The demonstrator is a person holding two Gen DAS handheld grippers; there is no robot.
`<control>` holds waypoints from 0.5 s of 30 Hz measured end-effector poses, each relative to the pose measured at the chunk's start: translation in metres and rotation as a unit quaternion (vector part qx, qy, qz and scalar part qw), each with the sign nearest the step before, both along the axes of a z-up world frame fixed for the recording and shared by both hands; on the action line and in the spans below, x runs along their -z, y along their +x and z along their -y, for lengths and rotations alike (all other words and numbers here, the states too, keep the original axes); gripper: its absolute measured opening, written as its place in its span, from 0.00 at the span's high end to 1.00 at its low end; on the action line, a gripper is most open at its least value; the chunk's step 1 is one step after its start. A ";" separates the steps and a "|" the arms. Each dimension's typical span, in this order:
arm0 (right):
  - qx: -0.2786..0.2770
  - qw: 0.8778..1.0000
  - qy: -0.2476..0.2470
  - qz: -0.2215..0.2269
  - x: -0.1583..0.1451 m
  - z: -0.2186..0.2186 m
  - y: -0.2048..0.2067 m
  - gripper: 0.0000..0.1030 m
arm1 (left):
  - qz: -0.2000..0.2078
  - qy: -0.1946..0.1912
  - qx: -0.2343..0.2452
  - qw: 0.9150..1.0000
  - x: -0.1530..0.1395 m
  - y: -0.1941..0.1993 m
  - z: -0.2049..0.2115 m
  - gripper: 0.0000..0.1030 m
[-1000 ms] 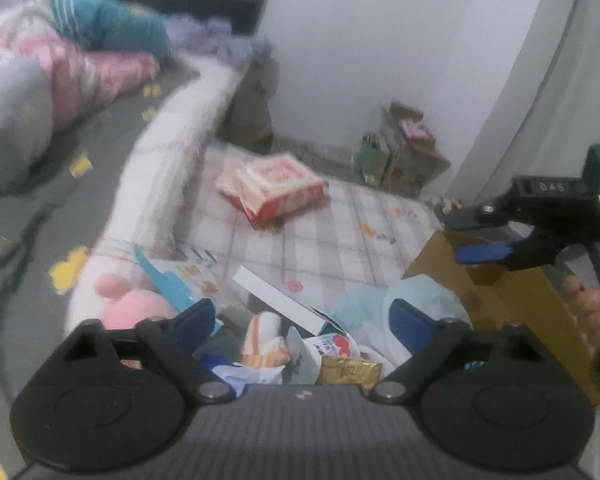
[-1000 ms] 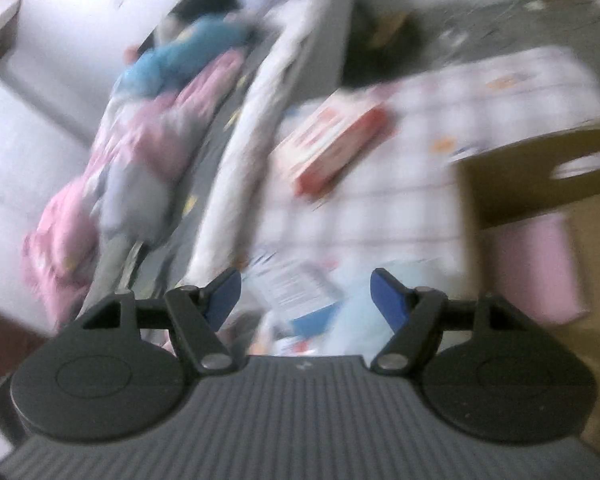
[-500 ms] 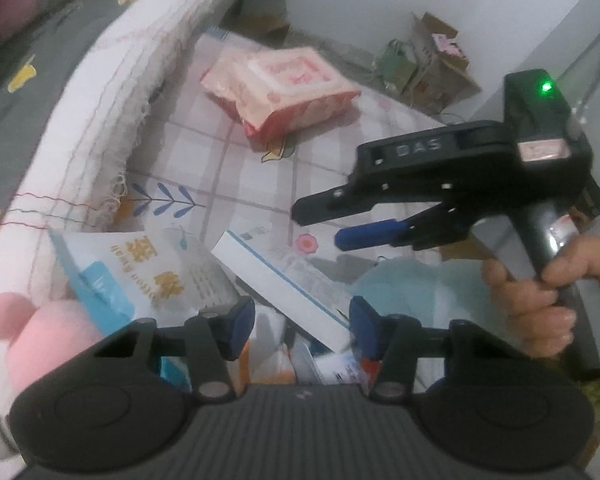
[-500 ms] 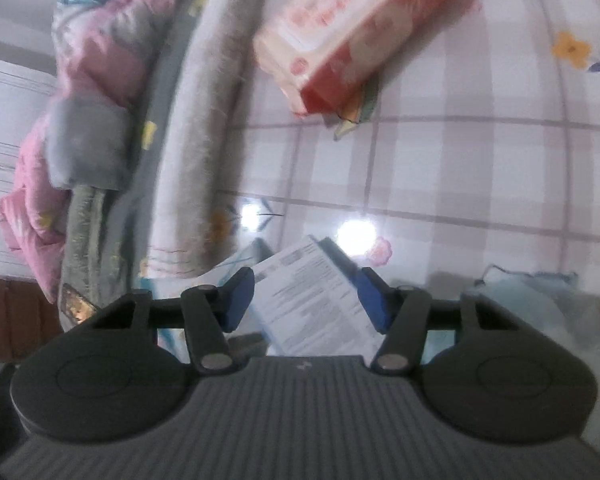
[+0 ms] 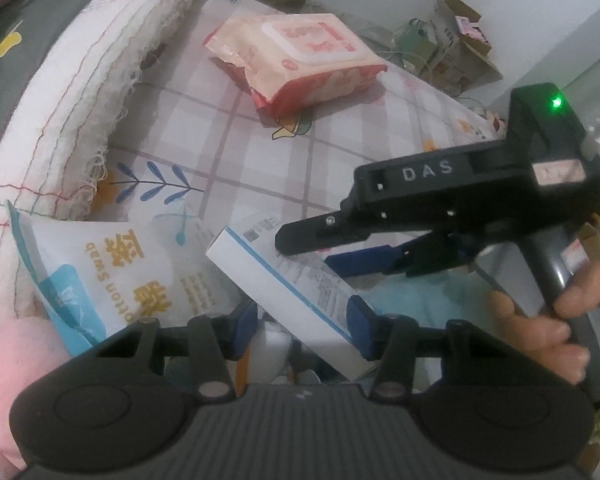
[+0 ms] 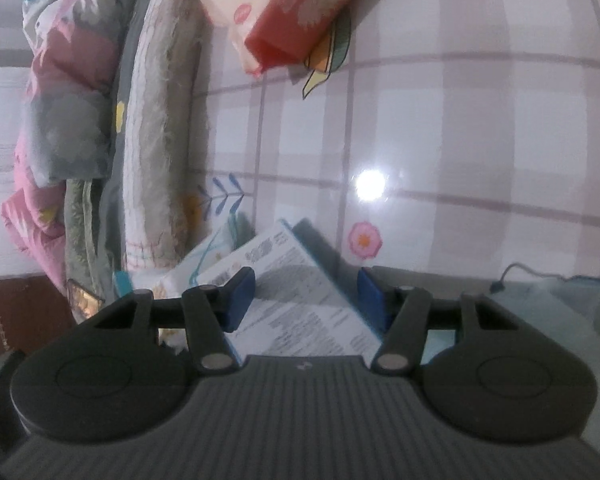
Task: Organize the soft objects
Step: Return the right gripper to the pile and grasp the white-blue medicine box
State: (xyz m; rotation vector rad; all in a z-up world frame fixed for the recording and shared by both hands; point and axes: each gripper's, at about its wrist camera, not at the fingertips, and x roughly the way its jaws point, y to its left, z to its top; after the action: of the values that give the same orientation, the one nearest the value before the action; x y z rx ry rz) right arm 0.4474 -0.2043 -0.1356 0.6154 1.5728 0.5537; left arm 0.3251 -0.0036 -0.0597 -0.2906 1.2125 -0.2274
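Partly hidden behind blue fingers [image 5: 244,322], white box [image 5: 284,284], grip unclear

Both views look steeply down from close above the checked floor mat [image 5: 236,148]. The left wrist view faces across a white box [image 5: 288,288] toward the far wall, with the right gripper [image 5: 364,260] entering from its right side. The right wrist view sits just over that same box [image 6: 300,300]. Both also share the pink wipes pack [image 5: 300,60] [image 6: 284,4] and the bed's edge [image 5: 60,100].
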 end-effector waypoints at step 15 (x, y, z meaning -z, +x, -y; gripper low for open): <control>-0.004 0.999 0.042 0.031 -0.023 0.003 -0.009 0.55 | 0.050 0.013 -0.031 0.998 -0.025 -0.009 -0.006 0.58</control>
State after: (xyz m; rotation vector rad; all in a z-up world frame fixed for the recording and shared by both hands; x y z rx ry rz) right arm 0.4382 -0.2068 -0.1131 0.6493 1.5009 0.6406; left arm 0.3159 0.0028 -0.0346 -0.2899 1.1041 -0.1697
